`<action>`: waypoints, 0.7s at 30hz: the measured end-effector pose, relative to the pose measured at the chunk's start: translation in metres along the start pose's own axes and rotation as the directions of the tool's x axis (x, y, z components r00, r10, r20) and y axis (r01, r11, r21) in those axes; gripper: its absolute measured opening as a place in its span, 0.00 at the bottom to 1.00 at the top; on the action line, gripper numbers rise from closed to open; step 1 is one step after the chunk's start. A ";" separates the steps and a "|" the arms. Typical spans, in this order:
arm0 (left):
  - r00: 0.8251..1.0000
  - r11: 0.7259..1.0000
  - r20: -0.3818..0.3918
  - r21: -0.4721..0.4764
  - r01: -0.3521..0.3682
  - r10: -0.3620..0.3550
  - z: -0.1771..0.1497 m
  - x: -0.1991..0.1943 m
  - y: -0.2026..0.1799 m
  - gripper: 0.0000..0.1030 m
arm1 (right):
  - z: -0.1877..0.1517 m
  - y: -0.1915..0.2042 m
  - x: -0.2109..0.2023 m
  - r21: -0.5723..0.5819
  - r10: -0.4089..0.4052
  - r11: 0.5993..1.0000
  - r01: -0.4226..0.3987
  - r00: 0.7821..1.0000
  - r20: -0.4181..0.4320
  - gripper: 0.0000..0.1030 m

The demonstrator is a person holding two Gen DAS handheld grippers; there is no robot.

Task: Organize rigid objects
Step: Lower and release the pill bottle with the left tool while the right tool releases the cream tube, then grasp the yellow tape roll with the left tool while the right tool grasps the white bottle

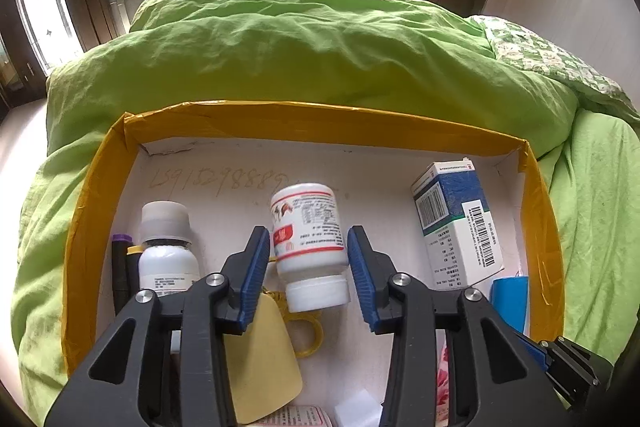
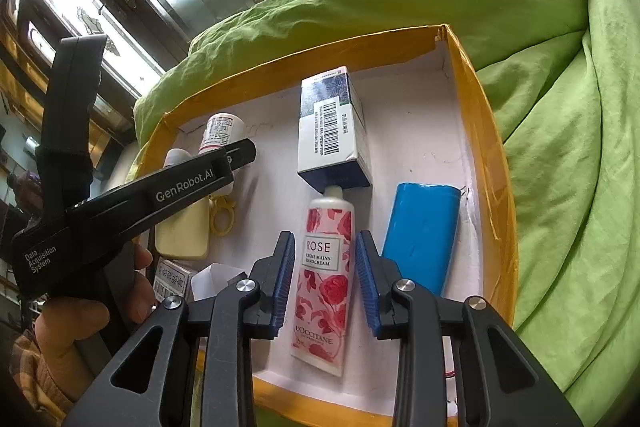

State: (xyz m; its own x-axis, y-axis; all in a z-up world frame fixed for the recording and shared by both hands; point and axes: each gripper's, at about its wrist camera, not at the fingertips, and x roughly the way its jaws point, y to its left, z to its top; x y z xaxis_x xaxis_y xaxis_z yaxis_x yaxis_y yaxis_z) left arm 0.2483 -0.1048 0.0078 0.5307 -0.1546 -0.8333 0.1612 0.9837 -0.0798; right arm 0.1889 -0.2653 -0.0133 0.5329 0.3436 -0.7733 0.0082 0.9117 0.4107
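Now your left gripper (image 1: 308,259) straddles the red-label bottle (image 1: 309,241), pads not touching; centre it, then close. Right gripper (image 2: 325,281) hangs unclenched over the hand cream tube (image 2: 325,275).

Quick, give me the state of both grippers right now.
Left gripper: open, jaws either side of the white pill bottle, pads not touching it.
Right gripper: open, jaws straddling the rose hand cream tube without gripping it.
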 end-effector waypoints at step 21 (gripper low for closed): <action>0.986 0.985 0.134 -0.151 -0.082 0.102 -0.130 -0.157 0.110 0.73 | -0.043 0.017 -0.068 -0.005 0.110 0.994 -0.109 0.992 0.056 0.47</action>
State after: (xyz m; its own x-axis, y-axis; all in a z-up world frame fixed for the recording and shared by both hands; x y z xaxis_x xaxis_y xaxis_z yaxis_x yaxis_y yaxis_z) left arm 0.0744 0.0395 0.0583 0.6514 -0.0642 -0.7561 -0.0099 0.9956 -0.0930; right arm 0.1165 -0.2635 0.0257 0.5771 0.4282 -0.6954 -0.0542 0.8697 0.4906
